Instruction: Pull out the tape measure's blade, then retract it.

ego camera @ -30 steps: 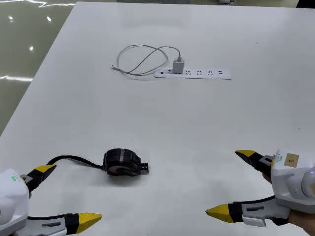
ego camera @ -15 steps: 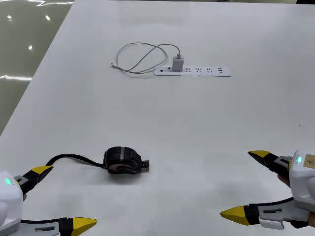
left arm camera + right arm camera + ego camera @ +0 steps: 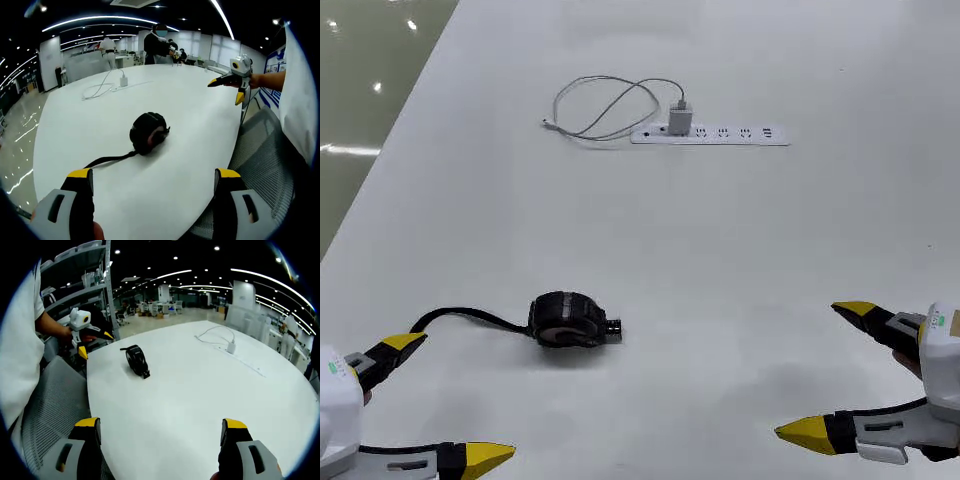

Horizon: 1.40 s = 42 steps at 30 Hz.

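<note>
Tape measure (image 3: 567, 320), blade tip (image 3: 614, 329) barely discernible

The head view is brightly and evenly lit from overhead. The white counter (image 3: 720, 250) is rendered almost shadowless, and only a soft, short shadow is cast beneath the tape measure (image 3: 565, 320). Small glare spots are reflected off the glossy floor (image 3: 360, 100) at 10 o'clock. In both gripper views the hall is shown dimmer, light strips (image 3: 100, 19) are seen across the ceiling at 12 o'clock, and straight lines are bent by fisheye distortion toward the edges, where detail is softened.
</note>
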{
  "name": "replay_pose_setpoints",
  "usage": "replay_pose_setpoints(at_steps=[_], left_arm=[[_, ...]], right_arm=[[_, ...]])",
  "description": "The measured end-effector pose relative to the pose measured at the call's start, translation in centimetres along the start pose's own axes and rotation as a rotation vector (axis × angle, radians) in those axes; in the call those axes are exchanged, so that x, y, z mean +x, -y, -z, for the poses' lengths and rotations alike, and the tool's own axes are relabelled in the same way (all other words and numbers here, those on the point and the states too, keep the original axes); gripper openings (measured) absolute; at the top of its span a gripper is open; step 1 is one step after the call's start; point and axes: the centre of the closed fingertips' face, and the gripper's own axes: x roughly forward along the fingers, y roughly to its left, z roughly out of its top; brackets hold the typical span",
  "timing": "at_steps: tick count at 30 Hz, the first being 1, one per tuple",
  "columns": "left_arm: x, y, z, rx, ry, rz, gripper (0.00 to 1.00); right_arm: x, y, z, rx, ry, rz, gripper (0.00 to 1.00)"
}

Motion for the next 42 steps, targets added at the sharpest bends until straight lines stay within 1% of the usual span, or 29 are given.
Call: replay_pose_setpoints(at_steps=[12, 17, 25, 32, 42], left_arm=[[-0.03, -0.18, -0.26, 0.004, 0.003, -0.001, 0.99], [0.0, 0.0, -0.32, 0.009, 0.003, 0.006, 0.99], [-0.08, 0.06, -0.16, 0.016, 0.001, 0.009, 0.99], [0.07, 0.18, 0.01, 0.018, -0.002, 0.015, 0.99], [0.09, -0.11, -0.04, 0.02, -0.002, 0.014, 0.99]], right_arm=[[-0.45, 0.17, -0.21, -0.002, 0.0, 0.009, 0.99], [-0.56, 0.37, -0.21, 0.004, 0.004, 0.011, 0.99], [-0.61, 0.09, 0.3, 0.008, -0.005, 0.004, 0.99], [-0.71, 0.2, 0.45, 0.006, -0.01, 0.003, 0.99], [-0.92, 0.37, 0.61, 0.008, -0.008, 0.005, 0.99]])
